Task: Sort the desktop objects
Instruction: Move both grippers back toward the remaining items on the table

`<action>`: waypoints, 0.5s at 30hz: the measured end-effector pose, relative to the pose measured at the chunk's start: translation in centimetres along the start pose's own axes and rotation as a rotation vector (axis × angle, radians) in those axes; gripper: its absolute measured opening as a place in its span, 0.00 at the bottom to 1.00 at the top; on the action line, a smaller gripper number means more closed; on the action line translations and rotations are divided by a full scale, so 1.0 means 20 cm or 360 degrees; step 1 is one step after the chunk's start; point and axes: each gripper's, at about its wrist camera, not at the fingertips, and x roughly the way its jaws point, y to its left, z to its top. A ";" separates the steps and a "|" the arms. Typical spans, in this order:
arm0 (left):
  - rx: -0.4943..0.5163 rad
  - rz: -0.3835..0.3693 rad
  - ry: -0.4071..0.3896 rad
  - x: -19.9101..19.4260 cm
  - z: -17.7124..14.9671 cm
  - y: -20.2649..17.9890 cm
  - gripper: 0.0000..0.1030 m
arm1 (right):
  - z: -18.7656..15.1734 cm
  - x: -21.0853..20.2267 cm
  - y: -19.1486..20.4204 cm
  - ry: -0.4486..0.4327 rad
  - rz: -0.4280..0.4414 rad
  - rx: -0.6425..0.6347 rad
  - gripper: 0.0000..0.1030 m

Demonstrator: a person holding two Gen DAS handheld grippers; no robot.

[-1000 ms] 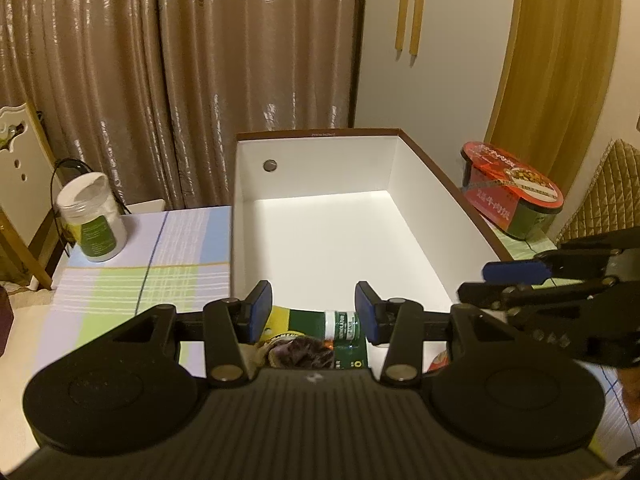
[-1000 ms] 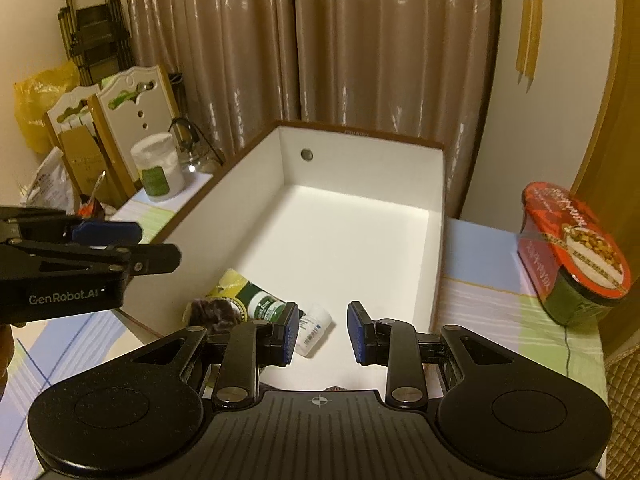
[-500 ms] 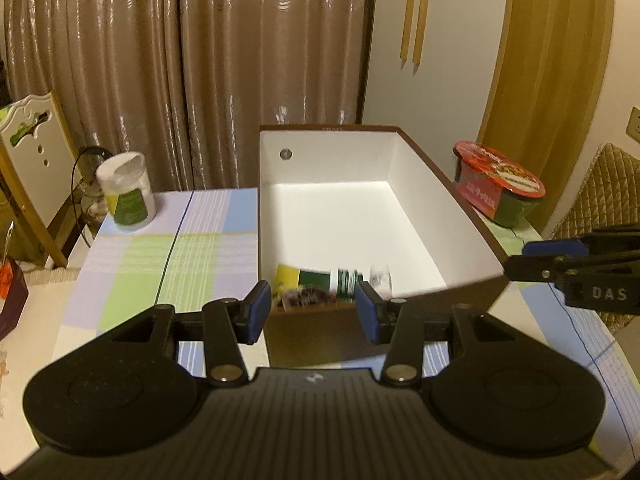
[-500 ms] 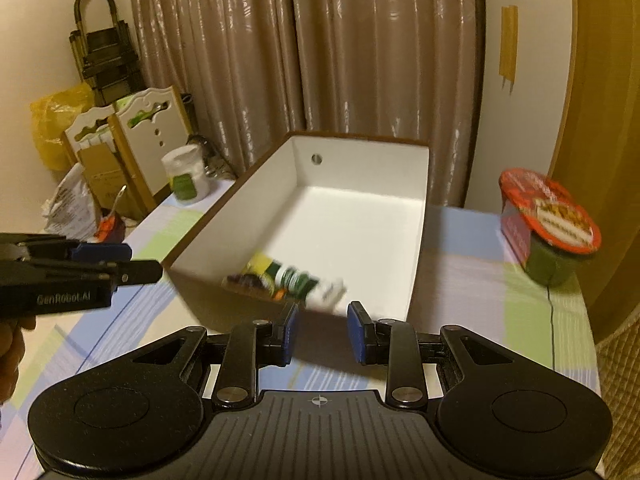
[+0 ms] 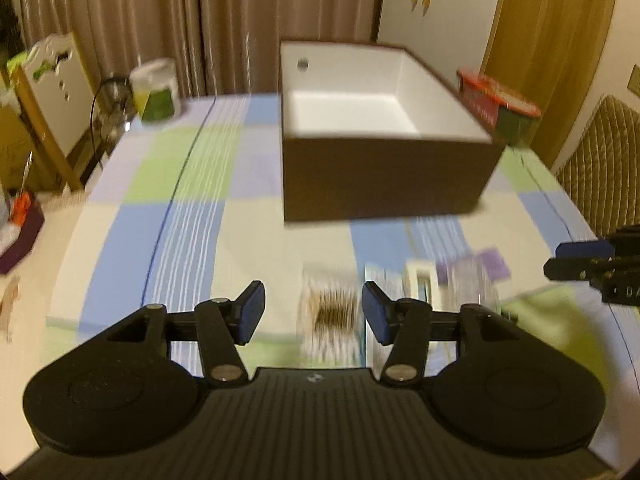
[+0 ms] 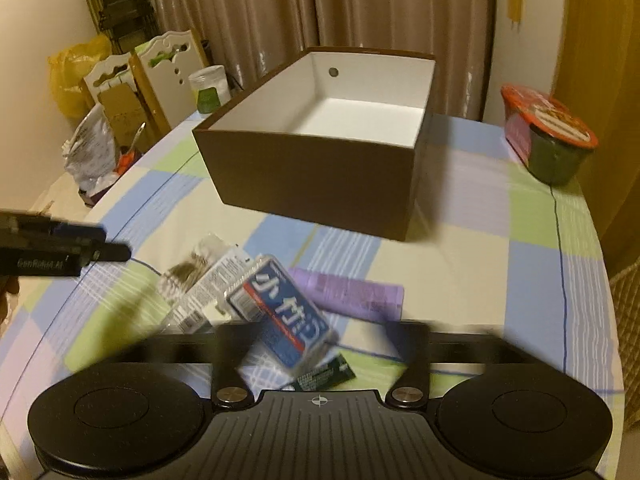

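Note:
A brown box with a white inside (image 5: 384, 172) (image 6: 316, 176) stands on the checked tablecloth. Near me lies a pile: a blue and white packet (image 6: 280, 312), a clear snack packet (image 6: 200, 276) (image 5: 332, 312), a purple packet (image 6: 348, 290) and a dark green packet (image 6: 324, 376). My left gripper (image 5: 314, 312) is open and empty above the blurred snack packet. My right gripper (image 6: 320, 344) hangs over the pile; its fingers are smeared by motion blur. The left gripper shows at the left of the right wrist view (image 6: 60, 248), the right gripper at the right of the left wrist view (image 5: 596, 268).
A red-lidded noodle bowl (image 5: 500, 108) (image 6: 548, 136) stands right of the box. A white jar with a green label (image 5: 156, 92) (image 6: 208, 90) stands at the far left of the table. Chairs and bags stand beyond the table's left edge (image 6: 92, 140).
Both grippers have pulled back from the box toward me. The pile of packets on the cloth has come into view. The box's contents are now hidden by its near wall.

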 end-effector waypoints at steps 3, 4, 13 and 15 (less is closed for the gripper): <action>-0.0012 0.0000 0.0050 -0.01 -0.08 0.00 0.48 | -0.05 -0.02 -0.01 0.0010 0.0027 0.0011 0.90; -0.0012 -0.0001 0.0062 -0.02 -0.10 -0.01 0.48 | -0.06 -0.02 -0.01 0.0016 0.0022 0.0006 0.90; 0.0046 -0.0013 0.0113 -0.03 -0.18 -0.08 0.50 | -0.12 -0.04 0.01 0.0065 0.0000 -0.0068 0.91; 0.0073 -0.0021 0.0119 -0.02 -0.18 -0.10 0.51 | -0.13 -0.04 0.02 0.0073 0.0000 -0.0079 0.91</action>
